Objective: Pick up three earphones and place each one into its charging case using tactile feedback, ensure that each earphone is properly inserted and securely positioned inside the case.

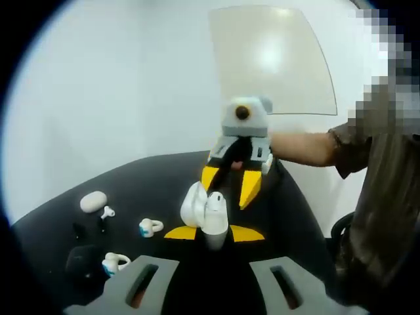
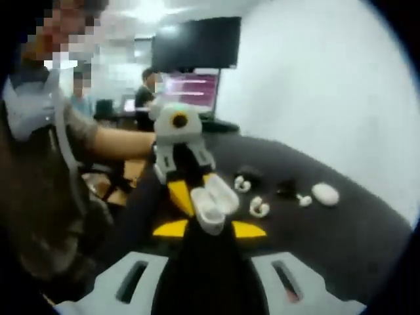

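Left jaws: my left gripper [image 1: 213,233] has its yellow tips drawn in close on either side of the base of the open white charging case [image 1: 206,211]. They look closed on it, the case standing up between them with its lid swung back.
Right jaws: my right gripper [image 2: 210,229] faces the same case [image 2: 214,204] from the far side, its tips flanking it. I cannot tell whether they press the case or only sit beside it.
Case contents: I cannot make out any earphone inside the open case.
Near clip earphone: a white-and-blue clip earphone [image 1: 150,227] lies loose on the bench [image 1: 164,177], left of the held case.
Second clip earphone: another [image 1: 115,263] lies loose, just beside a dark case [image 1: 84,264].
Stem earphone: a small white one [image 1: 108,211] lies loose near a closed white oval case [image 1: 93,201], far left.
Done: nothing that I can see; all three earphones look to be out on the bench.
Left: by my reckoning all three pick-ups, seatings and press-in checks are left. The open case in my jaws suggests the first insertion is only being prepared.
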Action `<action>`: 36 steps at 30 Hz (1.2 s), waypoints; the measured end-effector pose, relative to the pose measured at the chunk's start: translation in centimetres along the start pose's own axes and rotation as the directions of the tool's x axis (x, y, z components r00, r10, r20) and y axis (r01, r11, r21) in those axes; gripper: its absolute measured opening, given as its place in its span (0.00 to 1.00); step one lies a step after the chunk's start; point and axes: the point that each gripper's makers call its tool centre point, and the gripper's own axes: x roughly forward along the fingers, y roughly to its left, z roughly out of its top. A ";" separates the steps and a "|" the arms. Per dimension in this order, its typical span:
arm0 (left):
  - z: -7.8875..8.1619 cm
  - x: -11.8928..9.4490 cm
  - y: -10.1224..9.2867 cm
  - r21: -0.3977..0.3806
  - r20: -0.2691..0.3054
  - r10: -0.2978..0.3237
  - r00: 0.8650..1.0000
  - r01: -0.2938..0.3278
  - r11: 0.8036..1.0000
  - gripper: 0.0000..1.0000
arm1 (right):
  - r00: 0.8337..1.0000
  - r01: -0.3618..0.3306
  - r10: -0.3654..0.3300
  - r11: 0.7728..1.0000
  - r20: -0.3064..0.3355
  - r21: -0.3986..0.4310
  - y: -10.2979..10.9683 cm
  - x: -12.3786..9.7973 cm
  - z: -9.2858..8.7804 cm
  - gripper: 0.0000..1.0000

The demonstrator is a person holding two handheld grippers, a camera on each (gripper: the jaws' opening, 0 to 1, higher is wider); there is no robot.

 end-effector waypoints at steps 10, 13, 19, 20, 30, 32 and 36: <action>0.0 0.0 0.0 -0.002 -0.002 -0.003 1.000 0.003 1.000 0.14 | 0.998 -0.067 0.067 0.998 0.017 0.009 0.2 1.8 -0.2 0.19; 0.0 0.0 0.0 -0.005 -0.003 -0.003 1.000 0.003 1.000 0.14 | 0.997 -0.077 0.077 0.997 0.022 0.010 0.3 2.1 0.1 0.19; 0.2 -0.2 0.5 0.011 0.009 0.026 1.000 -0.026 1.000 0.16 | 0.997 -0.070 0.069 0.997 0.045 0.019 0.4 1.8 -0.2 0.17; 0.3 -0.4 0.6 0.008 0.017 0.029 0.999 -0.029 1.000 0.16 | 0.997 -0.068 0.067 0.997 0.047 0.022 0.4 1.7 -0.2 0.17; 2.1 -2.6 1.1 -0.041 0.079 0.023 0.997 -0.020 0.999 0.25 | 0.995 -0.066 0.060 0.996 0.084 0.061 -0.3 1.0 -0.3 0.17; 2.8 -4.0 2.0 -0.005 0.072 0.044 0.996 -0.043 0.999 0.25 | 0.995 -0.060 0.055 0.997 0.086 0.053 -0.3 1.0 -0.3 0.17; 5.8 -6.4 6.5 0.010 0.056 0.144 0.988 -0.144 0.989 0.23 | 0.994 -0.061 0.057 0.997 0.089 0.047 -0.4 1.1 -0.2 0.17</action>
